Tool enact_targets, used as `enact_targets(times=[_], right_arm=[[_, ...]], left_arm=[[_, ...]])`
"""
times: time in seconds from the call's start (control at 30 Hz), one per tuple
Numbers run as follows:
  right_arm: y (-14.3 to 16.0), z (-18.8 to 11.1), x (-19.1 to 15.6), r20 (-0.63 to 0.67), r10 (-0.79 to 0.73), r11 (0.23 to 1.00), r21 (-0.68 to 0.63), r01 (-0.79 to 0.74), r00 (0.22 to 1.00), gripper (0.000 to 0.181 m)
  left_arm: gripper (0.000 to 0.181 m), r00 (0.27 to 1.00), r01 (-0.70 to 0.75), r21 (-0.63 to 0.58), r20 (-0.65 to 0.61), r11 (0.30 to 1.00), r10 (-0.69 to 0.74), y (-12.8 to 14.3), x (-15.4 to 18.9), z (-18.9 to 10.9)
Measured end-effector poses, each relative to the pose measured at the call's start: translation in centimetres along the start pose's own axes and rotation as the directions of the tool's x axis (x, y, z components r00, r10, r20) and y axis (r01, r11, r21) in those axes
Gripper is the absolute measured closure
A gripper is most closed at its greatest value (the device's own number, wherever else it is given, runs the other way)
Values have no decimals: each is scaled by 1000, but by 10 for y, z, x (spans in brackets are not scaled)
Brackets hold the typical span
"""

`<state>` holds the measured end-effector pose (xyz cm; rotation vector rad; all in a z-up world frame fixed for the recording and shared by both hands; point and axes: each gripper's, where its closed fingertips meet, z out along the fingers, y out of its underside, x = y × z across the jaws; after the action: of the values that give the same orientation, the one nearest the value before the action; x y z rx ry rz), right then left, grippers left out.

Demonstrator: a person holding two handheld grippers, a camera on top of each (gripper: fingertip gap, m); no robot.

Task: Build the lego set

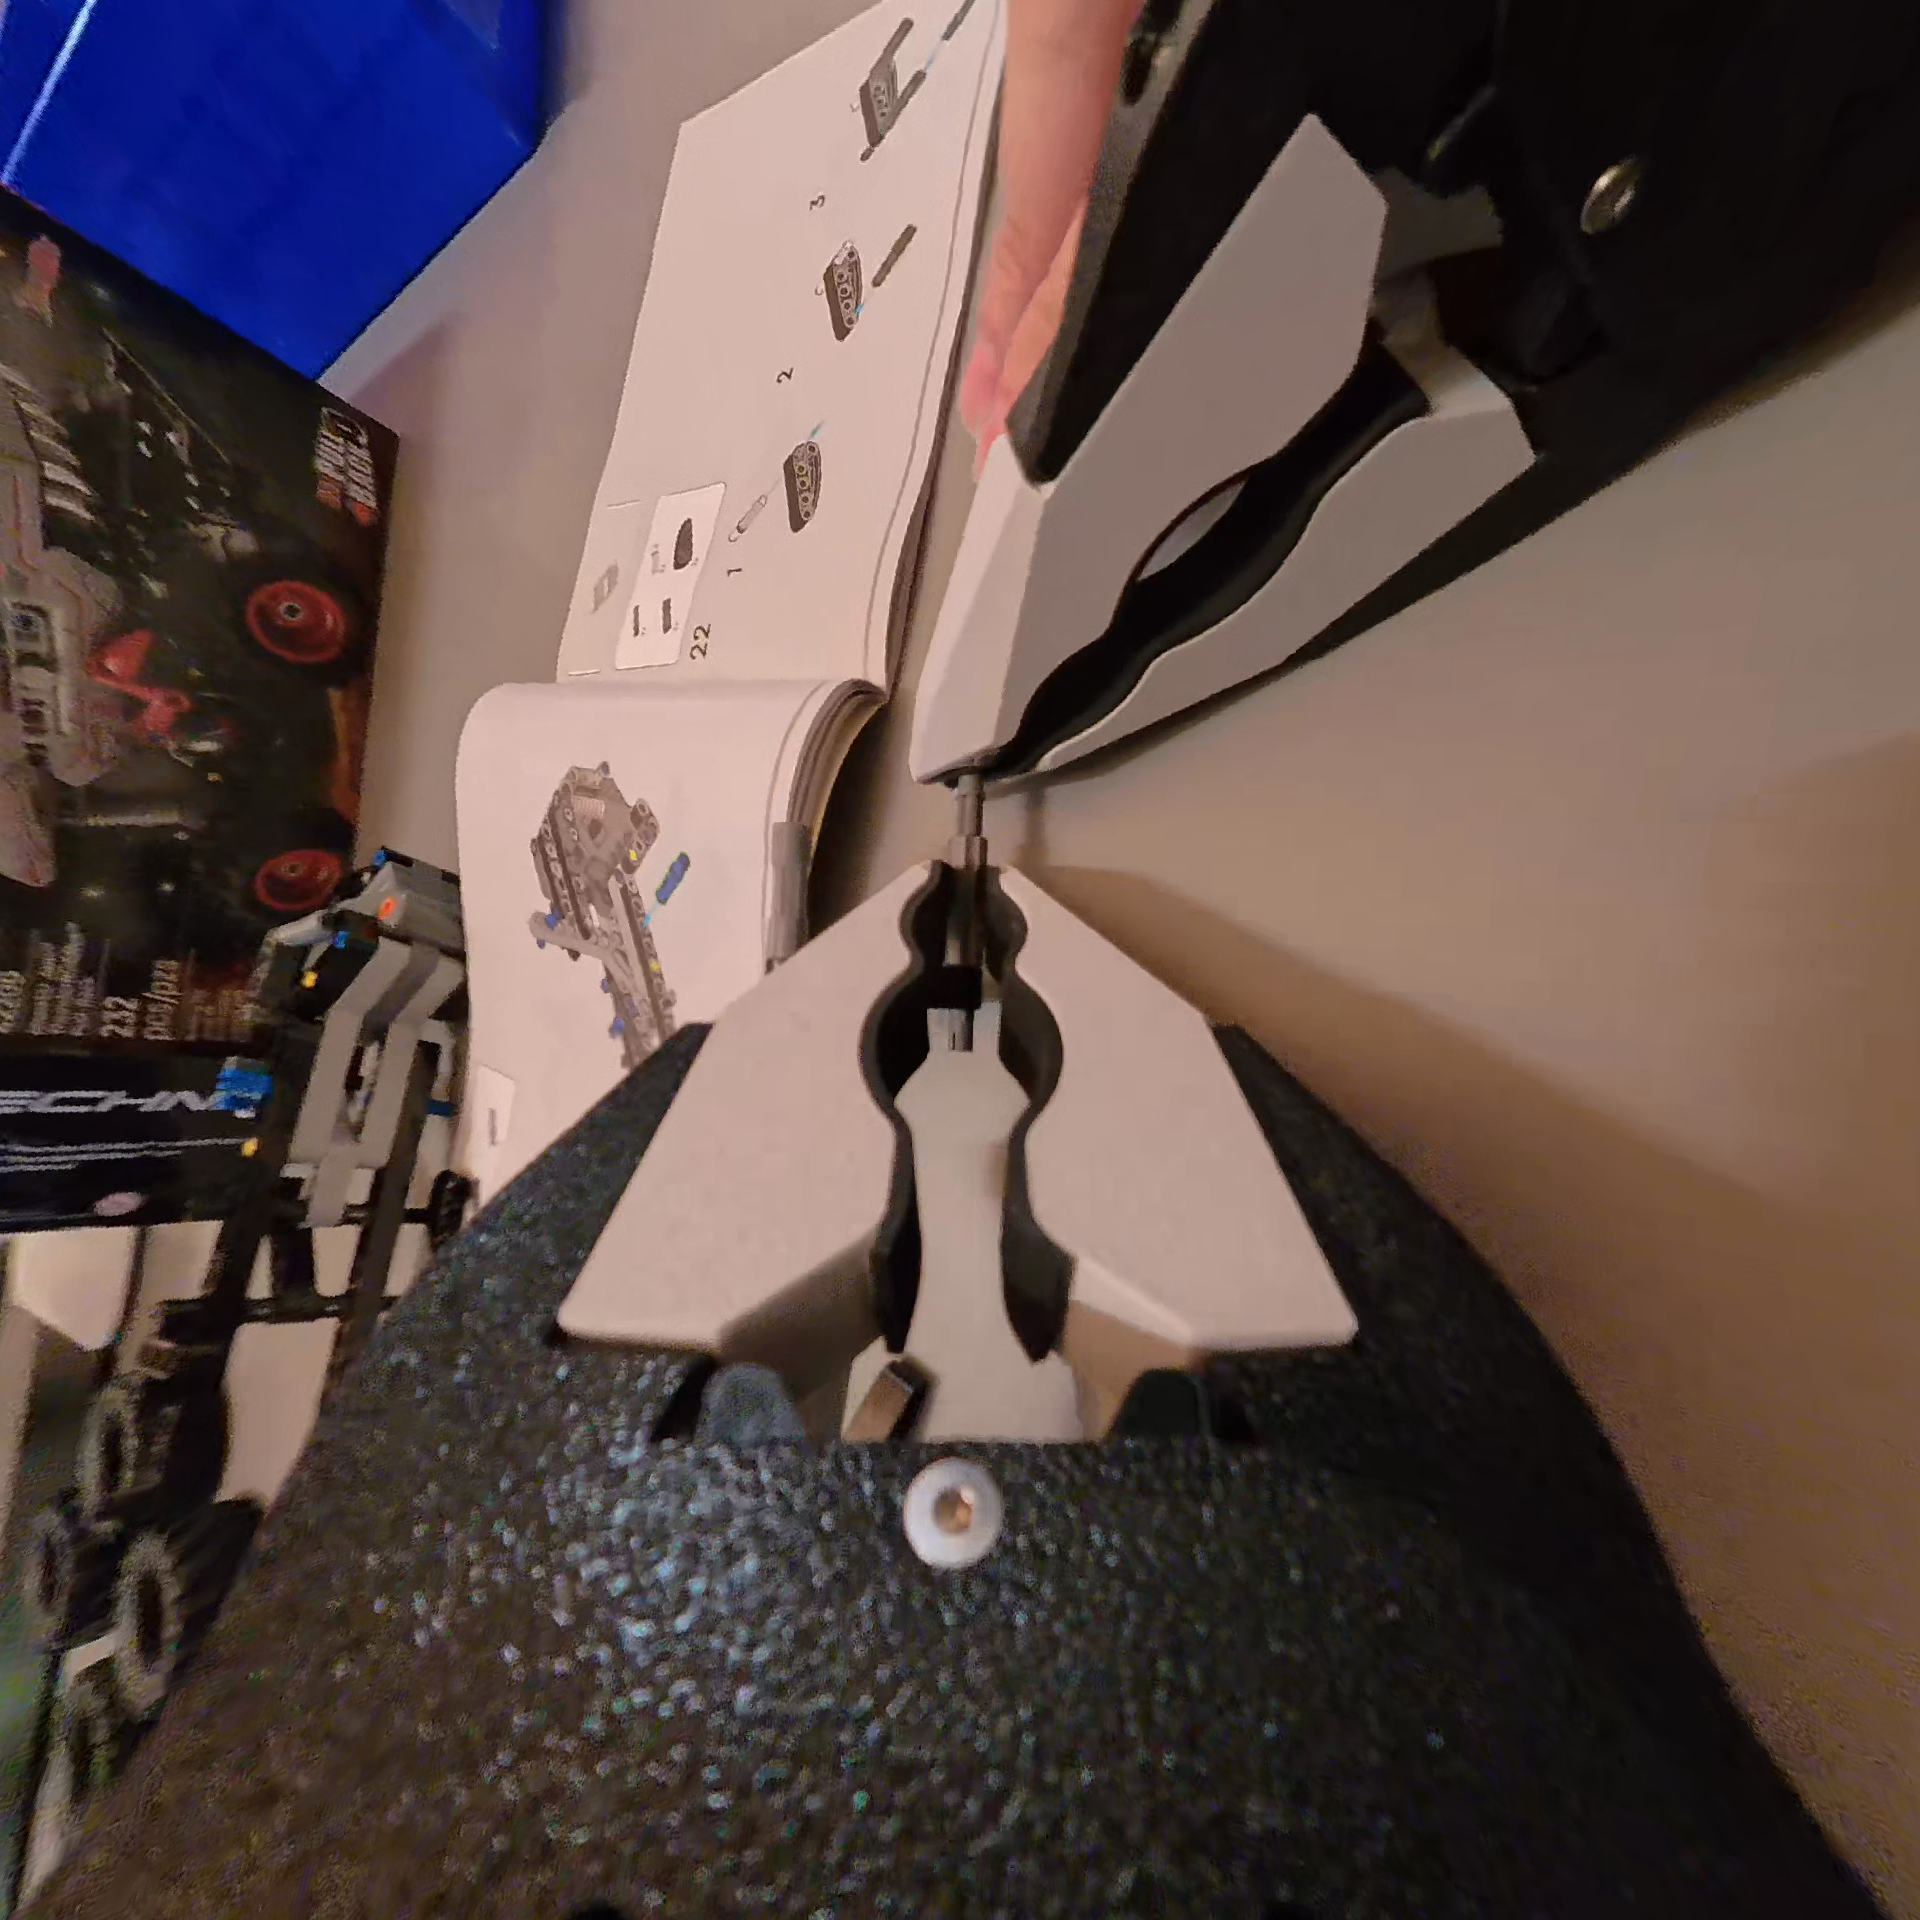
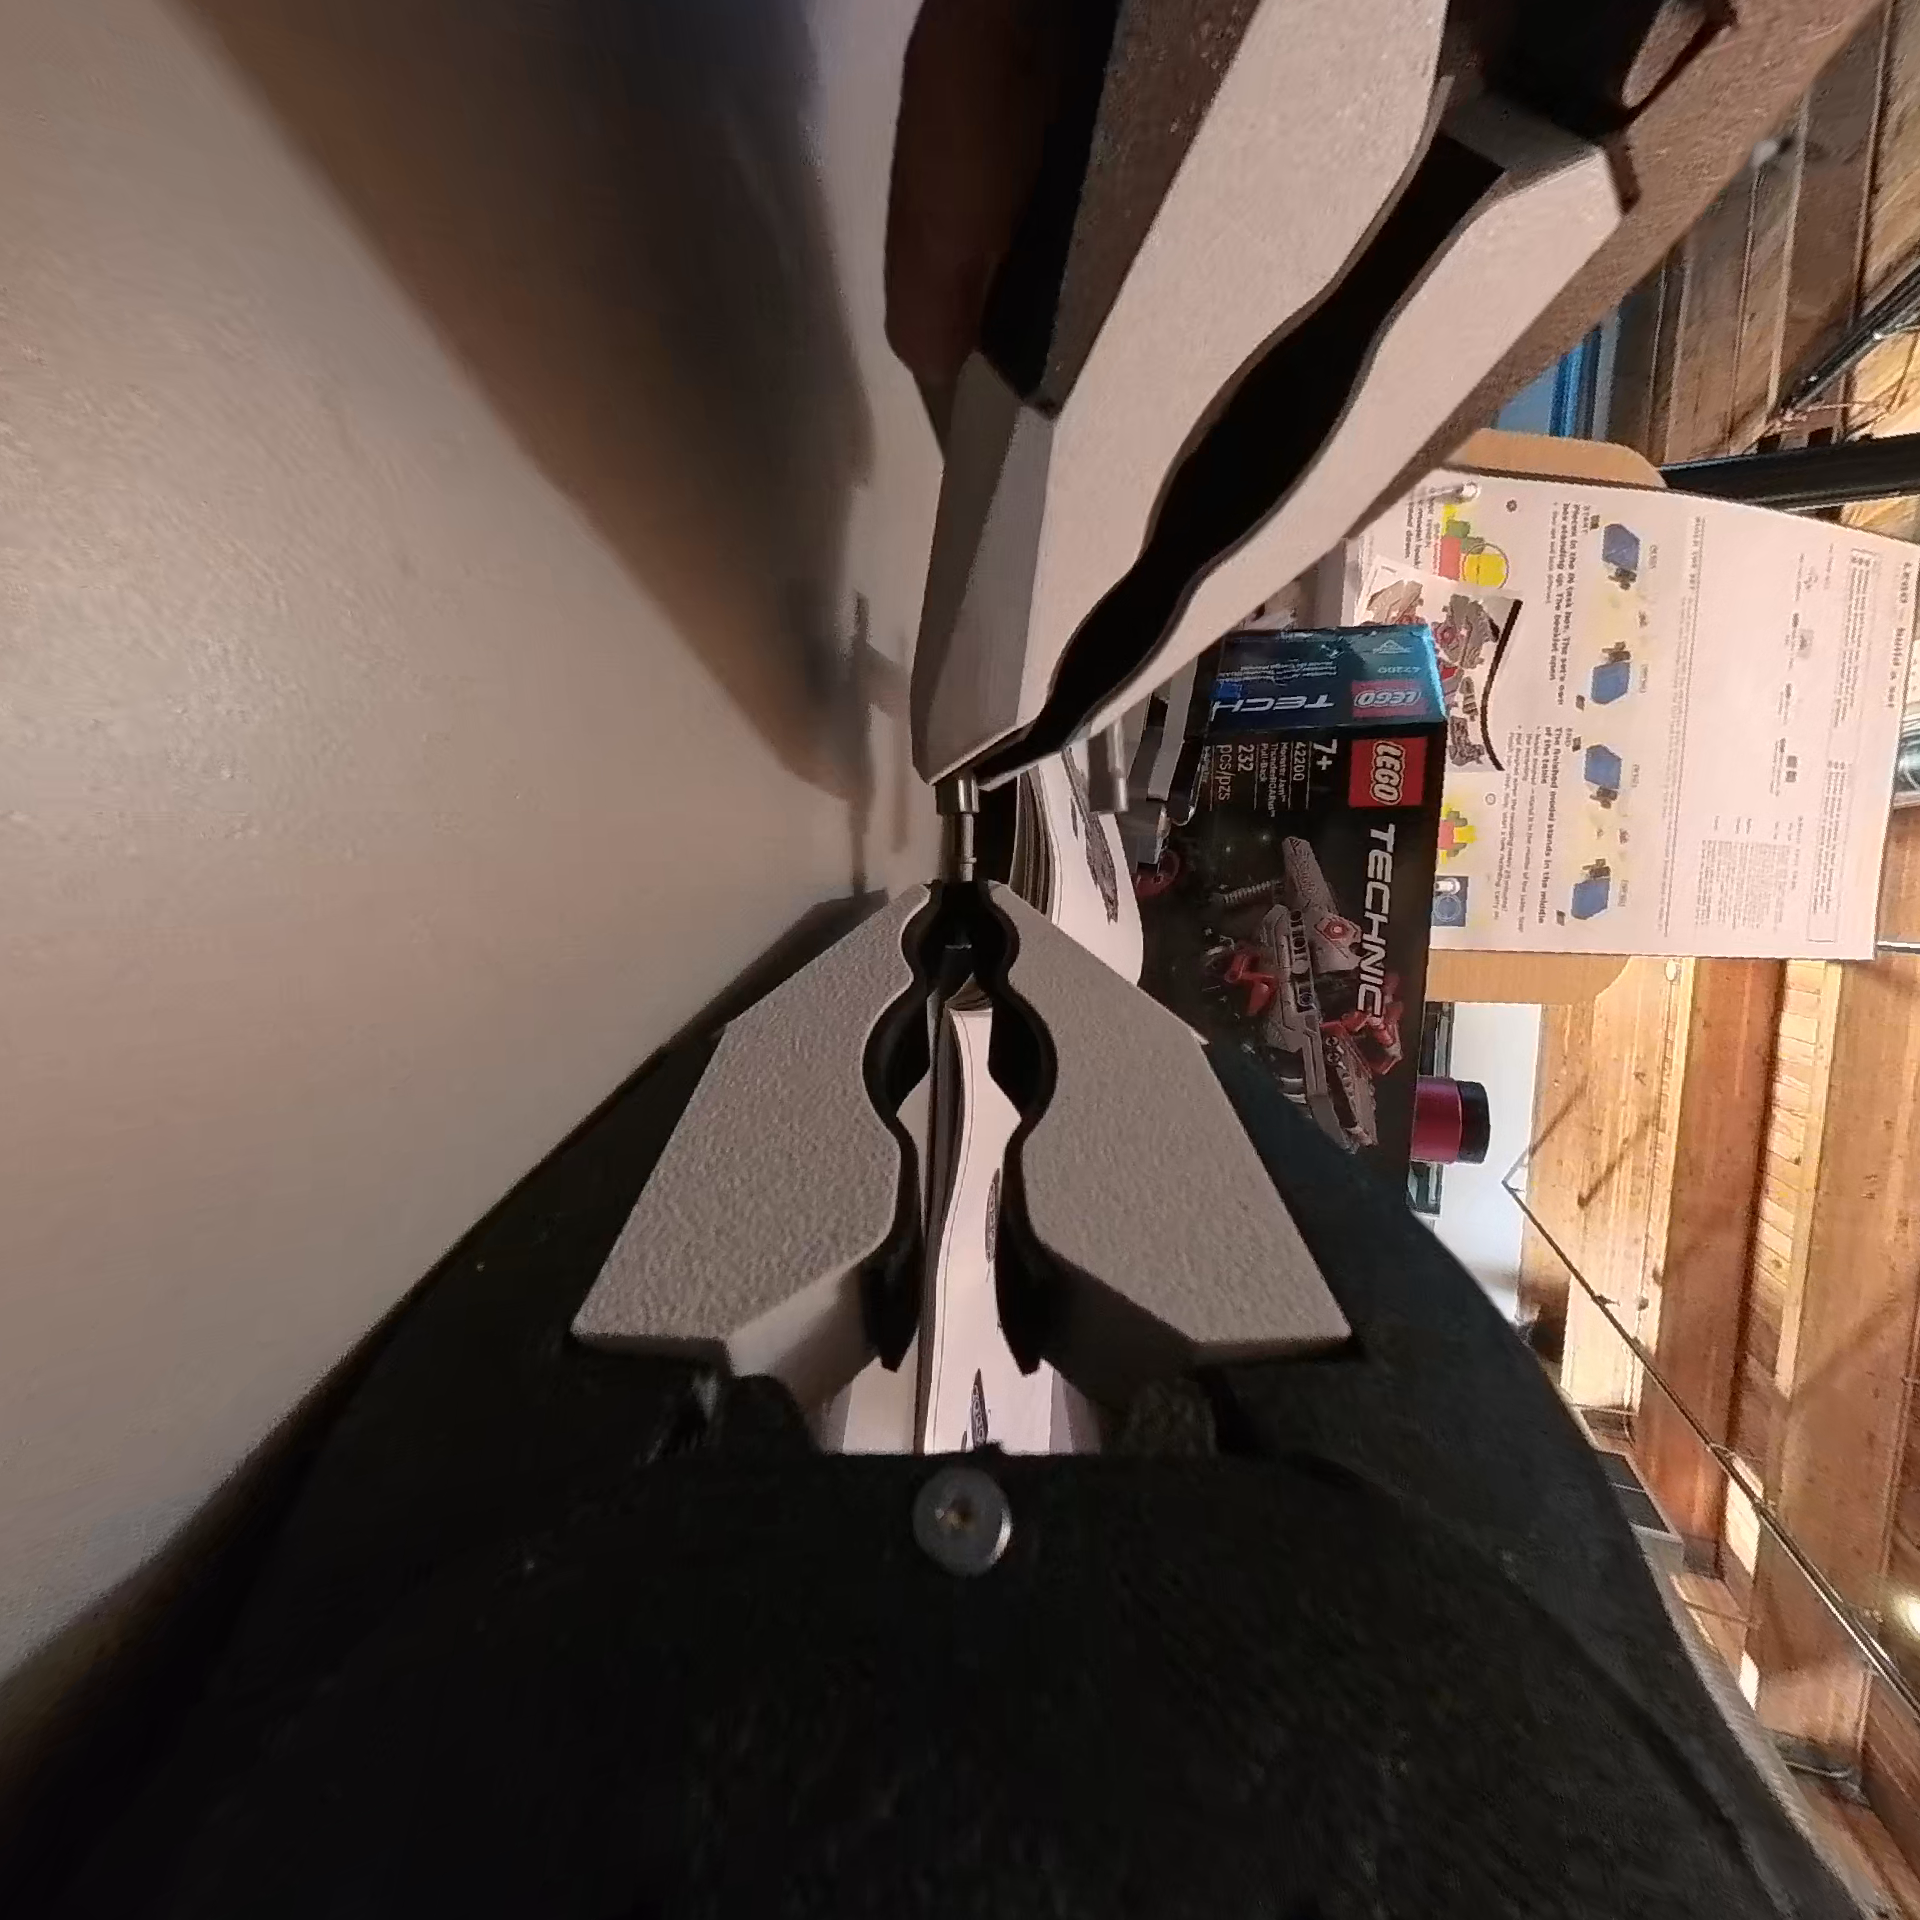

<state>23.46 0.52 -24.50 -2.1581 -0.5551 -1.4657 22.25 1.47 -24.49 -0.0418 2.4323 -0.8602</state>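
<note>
A small grey pin (image 1: 969, 821) spans the gap between my two grippers, tip to tip. My left gripper (image 1: 966, 873) is shut on its near end, with a black and a light grey part (image 1: 951, 997) of the piece showing between the jaws. My right gripper (image 1: 961, 774) comes in from the upper right and is shut on the other end. In the right wrist view the right gripper (image 2: 961, 888) grips the pin (image 2: 961, 842) and the left gripper (image 2: 961, 805) meets it from above. The partly built grey and black model (image 1: 364, 1039) stands at the left.
The open instruction booklet (image 1: 727, 520) lies on the beige table (image 1: 1455, 935) behind the grippers. The dark set box (image 1: 156, 623) (image 2: 1330, 935) and a blue bin (image 1: 260, 135) stand beyond. A hand (image 1: 1029, 260) holds the right gripper. A printed sheet (image 2: 1662, 727) hangs behind the box. Less than 4 cm separates the two grippers' tips.
</note>
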Motion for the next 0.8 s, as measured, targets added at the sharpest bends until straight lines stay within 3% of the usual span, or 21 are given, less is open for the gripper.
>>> enact_targets(times=[0.03, 0.27, 0.5, 0.63, 0.8], right_arm=[[0, 0, 0, 1, 2, 1000, -2, -2, 1000, 179], [1, 1, -3, 34, 48, 999, -18, -47, 998, 179], [1, 4, 0, -3, -1, 998, -56, 0, 1000, 179], [-2, 3, 2, -18, -44, 998, -44, 43, 999, 180], [-2, 1, -7, 96, -117, 989, -83, 126, 988, 180]], left_arm=[[177, 1000, -22, -12, 15, 1000, 22, 0, -1, 0], [177, 986, -155, -30, 56, 987, 156, 1, -1, 1], [177, 999, -44, -7, 18, 999, 44, 2, -2, 1], [177, 995, 77, 21, -70, 997, -76, 2, 1, -2], [177, 998, 18, -1, -64, 1000, -18, 3, 3, -1]])
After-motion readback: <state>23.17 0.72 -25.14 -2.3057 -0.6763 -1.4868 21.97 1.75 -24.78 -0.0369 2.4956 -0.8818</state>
